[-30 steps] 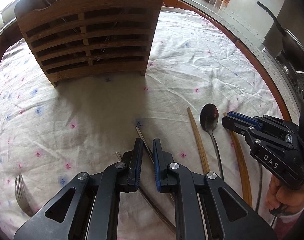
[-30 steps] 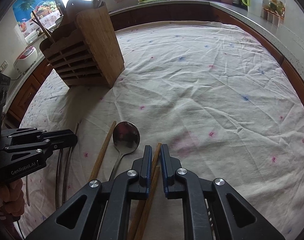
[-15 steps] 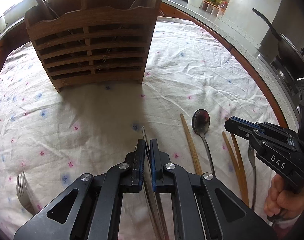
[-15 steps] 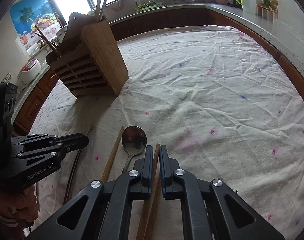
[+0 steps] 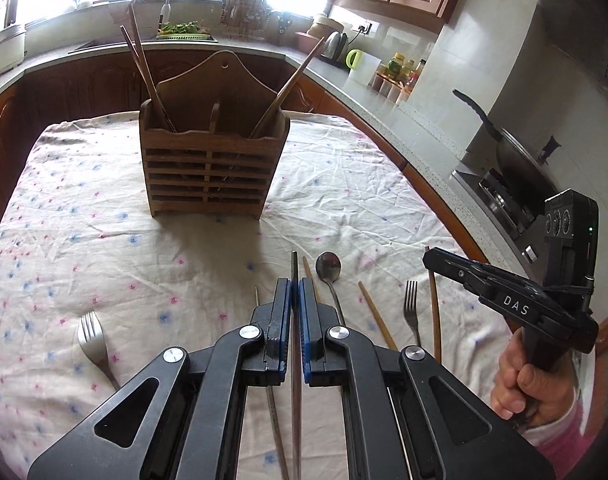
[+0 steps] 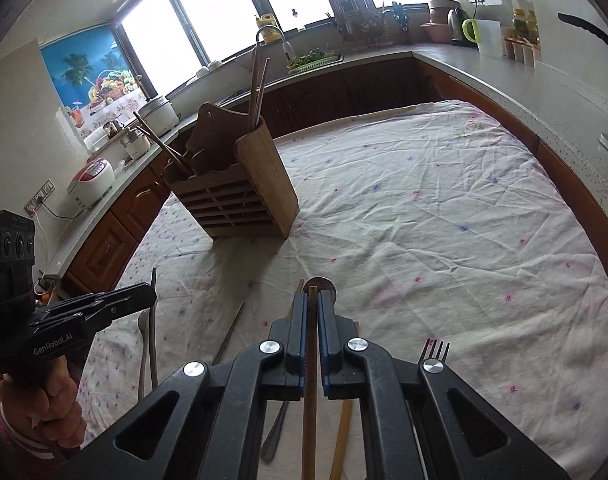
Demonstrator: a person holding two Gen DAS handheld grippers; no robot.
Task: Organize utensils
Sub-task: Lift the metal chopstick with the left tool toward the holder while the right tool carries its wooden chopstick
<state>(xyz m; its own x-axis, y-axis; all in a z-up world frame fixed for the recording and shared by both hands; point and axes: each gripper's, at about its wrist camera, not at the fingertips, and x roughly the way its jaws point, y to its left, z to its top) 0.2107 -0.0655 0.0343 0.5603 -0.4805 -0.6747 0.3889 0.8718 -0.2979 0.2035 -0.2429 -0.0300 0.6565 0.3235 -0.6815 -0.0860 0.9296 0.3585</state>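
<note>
My left gripper (image 5: 295, 286) is shut on a thin metal chopstick (image 5: 293, 268) and holds it above the cloth. My right gripper (image 6: 312, 300) is shut on a wooden chopstick (image 6: 310, 400), also raised. The wooden utensil holder (image 5: 209, 168) stands upright ahead, with chopsticks leaning in its compartments; it also shows in the right wrist view (image 6: 239, 196). On the cloth lie a spoon (image 5: 330, 270), two forks (image 5: 91, 334) (image 5: 411, 304), another metal chopstick (image 5: 271, 412) and wooden chopsticks (image 5: 378, 322). The right gripper shows at the right of the left wrist view (image 5: 430, 258).
The table wears a white flowered cloth (image 5: 103, 240). A kitchen counter (image 5: 404, 120) runs round behind and to the right, with a stove and a pan (image 5: 516, 160). A rice cooker (image 6: 91, 180) stands on the counter at the left.
Both grippers closed on their chopsticks and lifted them off the cloth. Both views tilted up and back, so the holder now looks farther away and whole.
</note>
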